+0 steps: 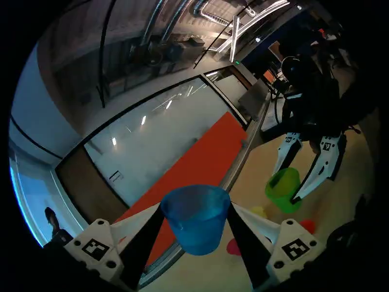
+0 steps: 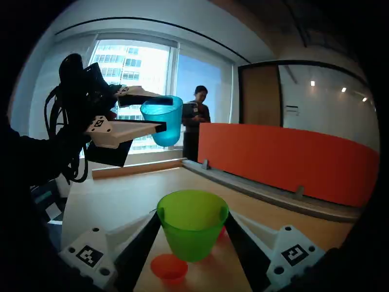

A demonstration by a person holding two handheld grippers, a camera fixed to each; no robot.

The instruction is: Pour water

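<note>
A translucent blue plastic cup (image 1: pixel 196 226), smooth and tapered, sits clamped between both fingers of the left hand-held gripper (image 1: pixel 194 210), its jaws narrowed to the cup's width and raised well above the pale wood counter (image 2: pixel 121 194). The right hand-held gripper (image 2: pixel 192 215) likewise pinches a glossy green tapered cup (image 2: pixel 192 228) from both sides, low near the counter, just behind a small round red piece (image 2: pixel 168 266). An orange partition (image 2: pixel 291 155) runs behind.
</note>
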